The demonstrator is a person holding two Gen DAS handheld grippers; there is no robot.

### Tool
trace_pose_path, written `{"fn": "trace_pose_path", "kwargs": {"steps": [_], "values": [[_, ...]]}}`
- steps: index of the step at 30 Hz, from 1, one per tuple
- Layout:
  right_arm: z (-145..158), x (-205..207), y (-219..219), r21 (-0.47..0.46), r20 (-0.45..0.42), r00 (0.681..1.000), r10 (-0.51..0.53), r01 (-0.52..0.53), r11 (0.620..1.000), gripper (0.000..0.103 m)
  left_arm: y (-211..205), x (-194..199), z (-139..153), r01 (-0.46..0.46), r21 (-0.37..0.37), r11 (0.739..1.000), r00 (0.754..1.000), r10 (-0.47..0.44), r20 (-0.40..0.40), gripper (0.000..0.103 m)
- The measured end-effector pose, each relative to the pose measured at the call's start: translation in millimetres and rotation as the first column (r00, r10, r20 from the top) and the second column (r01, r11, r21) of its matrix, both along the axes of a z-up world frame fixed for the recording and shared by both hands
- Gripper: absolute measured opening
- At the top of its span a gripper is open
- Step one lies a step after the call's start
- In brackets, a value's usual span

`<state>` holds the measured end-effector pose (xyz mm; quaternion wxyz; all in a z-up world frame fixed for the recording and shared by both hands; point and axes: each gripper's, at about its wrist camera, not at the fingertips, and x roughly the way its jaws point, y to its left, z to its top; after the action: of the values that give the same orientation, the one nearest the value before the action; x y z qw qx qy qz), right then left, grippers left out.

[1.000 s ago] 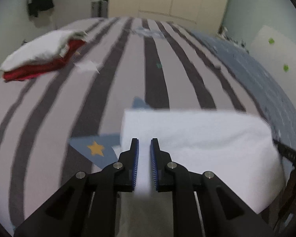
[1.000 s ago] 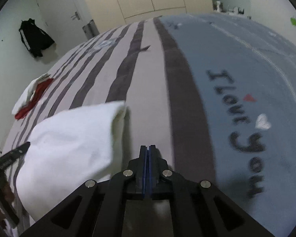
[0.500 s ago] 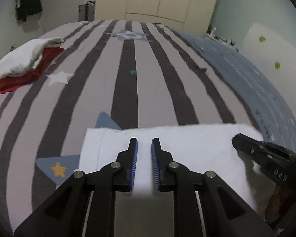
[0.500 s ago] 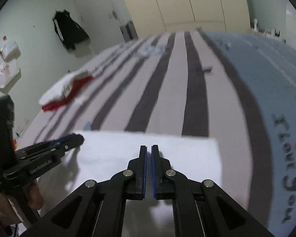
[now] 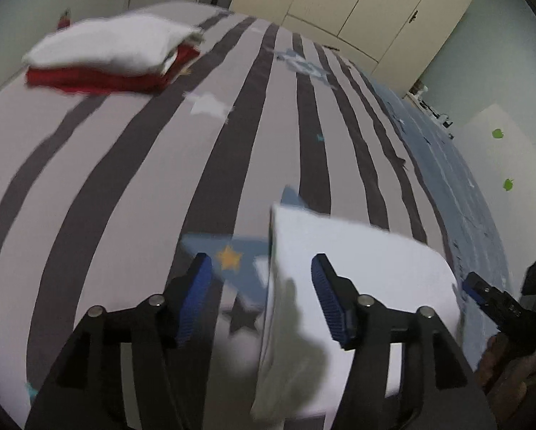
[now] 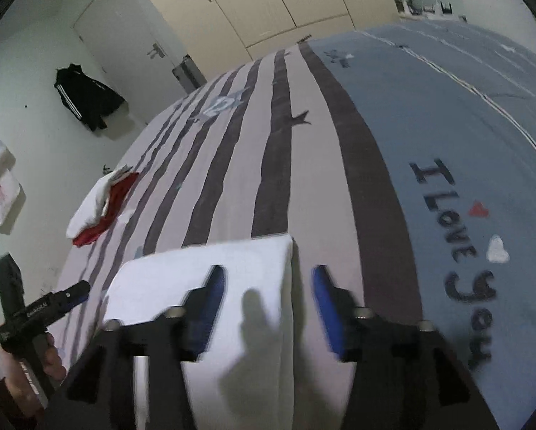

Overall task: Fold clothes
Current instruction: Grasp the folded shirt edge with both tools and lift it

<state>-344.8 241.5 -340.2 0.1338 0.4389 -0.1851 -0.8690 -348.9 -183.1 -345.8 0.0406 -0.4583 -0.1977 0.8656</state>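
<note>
A white folded garment (image 5: 368,276) lies flat on the striped bed cover (image 5: 124,179). My left gripper (image 5: 260,268) hovers over the garment's left edge. Its jaws are opening, the edge lies below the gap, and the pads do not press on the cloth. My right gripper (image 6: 268,279) hangs over the garment's (image 6: 182,268) right edge. Its jaws are opening too, with nothing pinched. Each gripper shows in the other's view: the right gripper (image 5: 482,294), and the left gripper (image 6: 78,290) held by a hand (image 6: 49,358).
A stack of folded clothes (image 5: 114,46), white on red, sits at the bed's far left, also seen as the stack (image 6: 99,208). The cover's blue half (image 6: 447,107) spreads to the right. Wardrobe doors (image 5: 357,10) and a hanging black jacket (image 6: 85,100) are beyond the bed.
Both grippers went from nearly shut to wide apart and let go of the white garment, which now rests folded on the bed. The left view swung leftward.
</note>
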Motion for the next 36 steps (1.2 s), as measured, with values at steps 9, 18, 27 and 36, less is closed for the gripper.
{"fn": "trace_pose_path", "kwargs": {"steps": [9, 18, 27, 36], "values": [[-35.0, 19.2, 11.5, -0.161, 0.158, 0.987, 0.012, 0.014, 0.987, 0.054, 13.0, 6.3, -23.0, 0.049, 0.108, 0.993, 0.997, -0.055, 0.049, 0.06], [-52.3, 24.8, 9.6, -0.214, 0.177, 0.982, 0.065, -0.026, 0.977, 0.056, 32.8, -7.7, -42.6, 0.114, 0.085, 0.99, 0.991, -0.119, 0.059, 0.08], [-58.3, 11.1, -1.7, -0.292, 0.181, 0.98, 0.076, -0.02, 0.956, 0.058, 40.4, -13.8, -41.2, 0.133, 0.128, 0.983, 0.988, -0.142, 0.064, 0.067], [-60.0, -5.2, -20.2, -0.315, 0.173, 0.975, 0.14, -0.08, 0.946, 0.027, 61.7, -13.2, -40.1, 0.197, 0.134, 0.971, 0.978, -0.204, 0.04, 0.03]]}}
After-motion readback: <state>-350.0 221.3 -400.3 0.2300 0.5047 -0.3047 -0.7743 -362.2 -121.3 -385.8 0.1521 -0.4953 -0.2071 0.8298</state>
